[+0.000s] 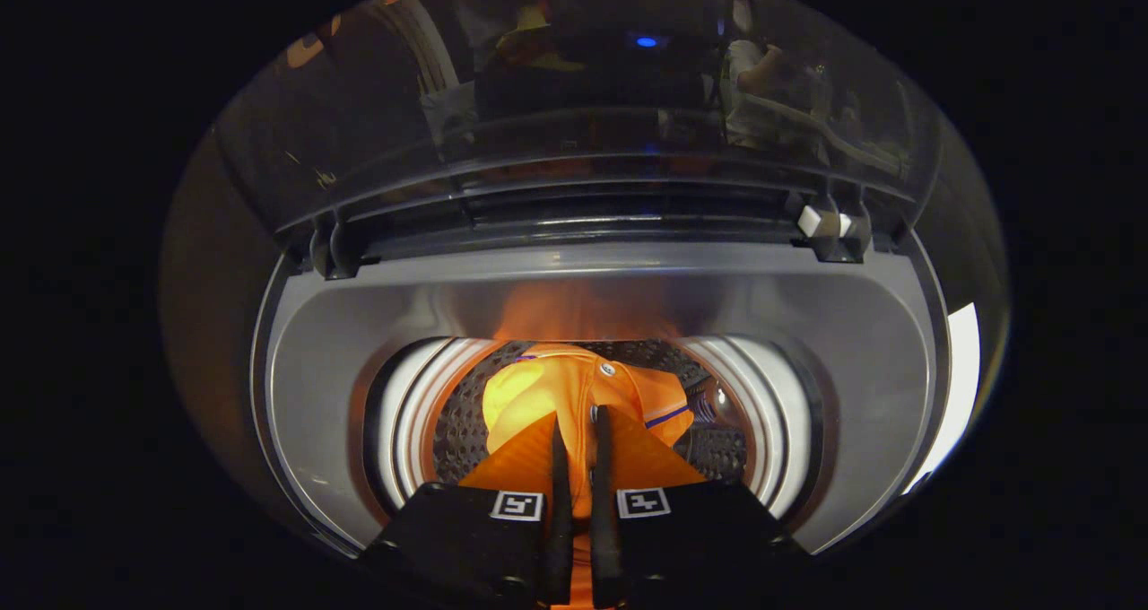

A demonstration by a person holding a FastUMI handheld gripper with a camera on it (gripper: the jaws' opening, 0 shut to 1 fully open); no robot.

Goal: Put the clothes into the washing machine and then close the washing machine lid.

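I am looking down into the top-loading washing machine (323, 359). Its perforated drum (462, 426) lies open below me. An orange garment (547, 390) with a snap button and a thin purple stripe hangs in the drum mouth. My gripper (580, 417) is shut on a fold of this orange cloth, which passes between the two black fingers (560, 466). The fingertips are inside the drum opening. The dark see-through lid (574, 108) stands raised behind the opening, hinged at the back of the grey top.
A grey rim (807, 323) rings the drum opening, and a white inner ring (408, 413) lines it. Two hinge brackets (332, 251) (830, 229) hold the lid at the back. A person is reflected in the lid glass (762, 72).
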